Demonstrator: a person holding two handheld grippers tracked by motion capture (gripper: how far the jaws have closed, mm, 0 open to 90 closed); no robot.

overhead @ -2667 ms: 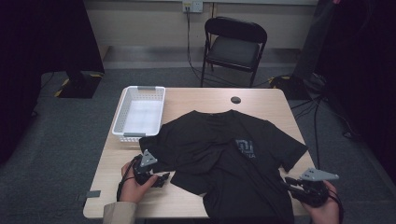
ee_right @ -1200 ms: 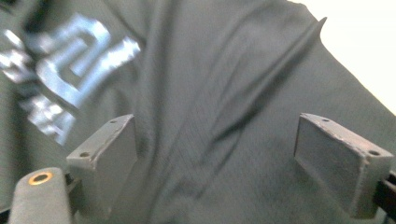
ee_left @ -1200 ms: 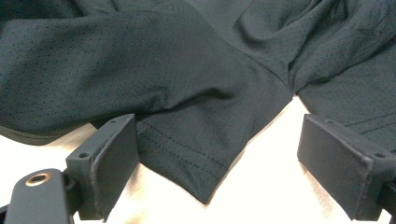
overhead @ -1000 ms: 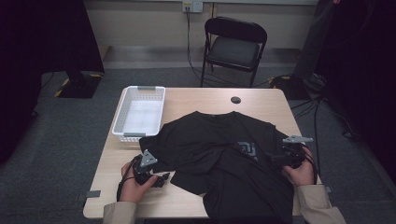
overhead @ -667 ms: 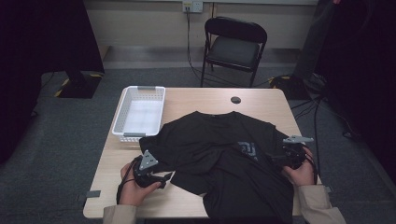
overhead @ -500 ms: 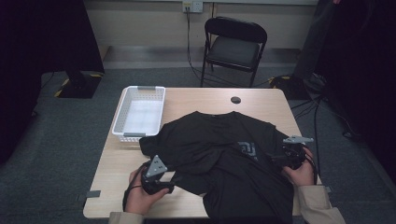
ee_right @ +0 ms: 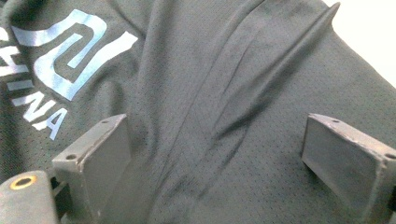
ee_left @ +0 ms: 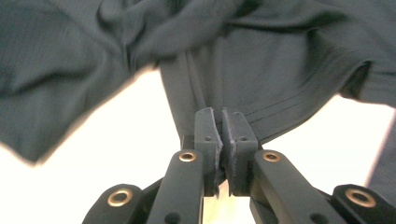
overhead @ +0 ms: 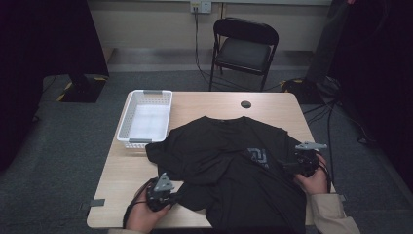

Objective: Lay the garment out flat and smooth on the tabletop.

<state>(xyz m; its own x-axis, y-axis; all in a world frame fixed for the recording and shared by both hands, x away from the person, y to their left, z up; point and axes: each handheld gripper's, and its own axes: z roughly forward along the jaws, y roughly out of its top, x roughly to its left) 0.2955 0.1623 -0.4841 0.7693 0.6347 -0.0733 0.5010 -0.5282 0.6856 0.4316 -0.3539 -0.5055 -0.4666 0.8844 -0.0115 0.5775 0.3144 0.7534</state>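
Black T-shirt (overhead: 234,165) lies spread across centre/lower worktop (overhead: 272,105), white basket (overhead: 146,117) at upper left. Left hand-held gripper (ee_left: 219,135) has just been closing & now pinches the shirt's hem, lower left of frame. Right hand-held gripper (ee_right: 215,154) gapes wide over fabric at right, holding nothing. Prob. fold can start.
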